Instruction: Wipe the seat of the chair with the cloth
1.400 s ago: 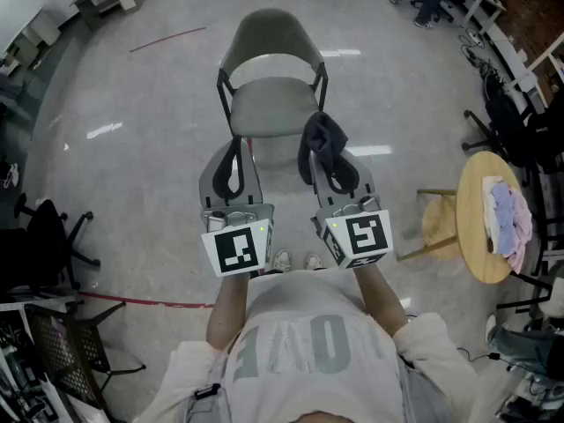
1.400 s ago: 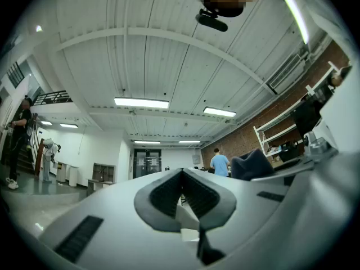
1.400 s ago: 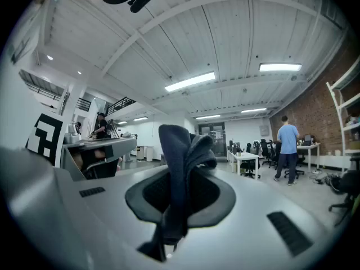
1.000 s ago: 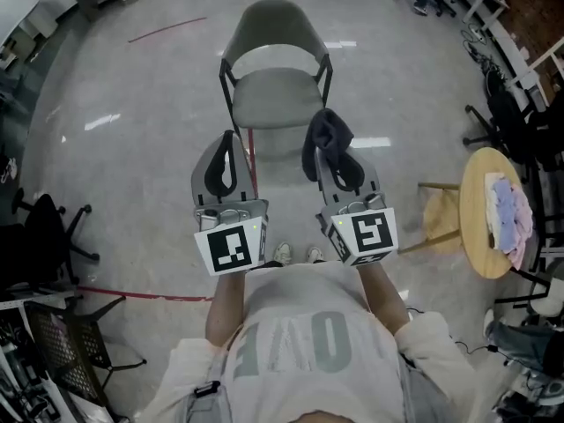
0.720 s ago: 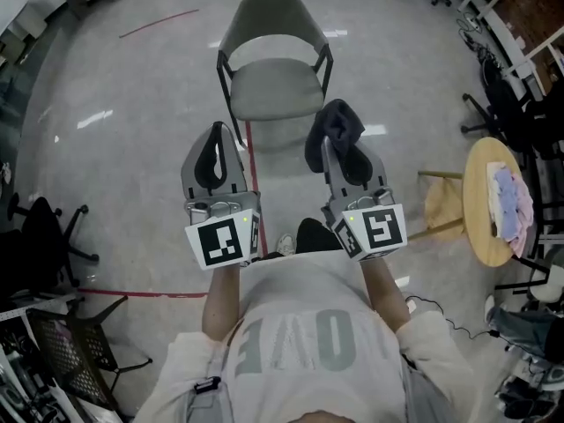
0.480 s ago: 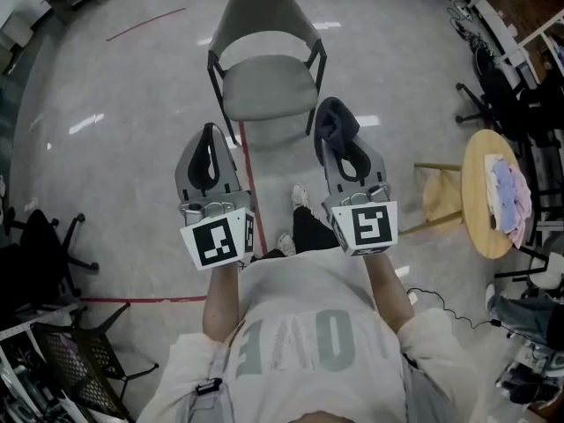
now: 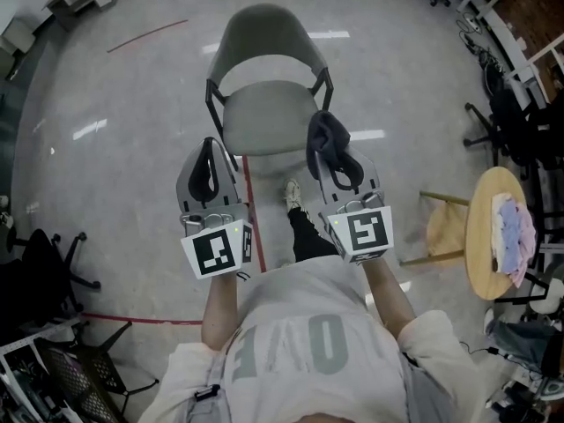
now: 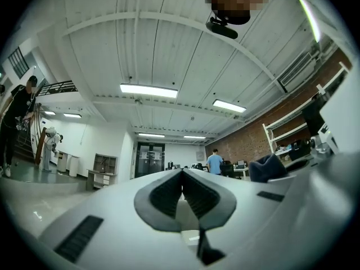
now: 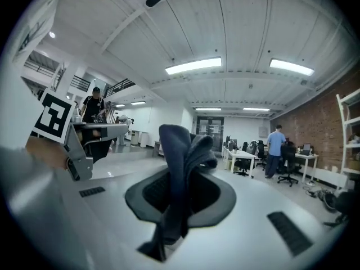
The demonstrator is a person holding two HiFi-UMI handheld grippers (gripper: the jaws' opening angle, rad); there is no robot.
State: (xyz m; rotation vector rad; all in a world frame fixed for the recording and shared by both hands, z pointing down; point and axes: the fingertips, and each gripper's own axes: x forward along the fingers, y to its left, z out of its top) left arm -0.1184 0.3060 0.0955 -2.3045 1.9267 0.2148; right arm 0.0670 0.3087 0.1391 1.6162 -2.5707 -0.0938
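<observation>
While both grippers sit low-centre in the head view, the chair [image 7: 264, 33] stands at upper centre with its seat [image 7: 260, 129] facing them. Right gripper [image 7: 333, 155]: 2 jaws clamped on the dark cloth [image 7: 324, 132], which bunches past the tips and overlaps the seat's right front corner in frame; contact with the seat cannot be told. Left gripper [image 7: 210, 148]: at the seat's left front edge, jaws pressed together, nothing between.
</observation>
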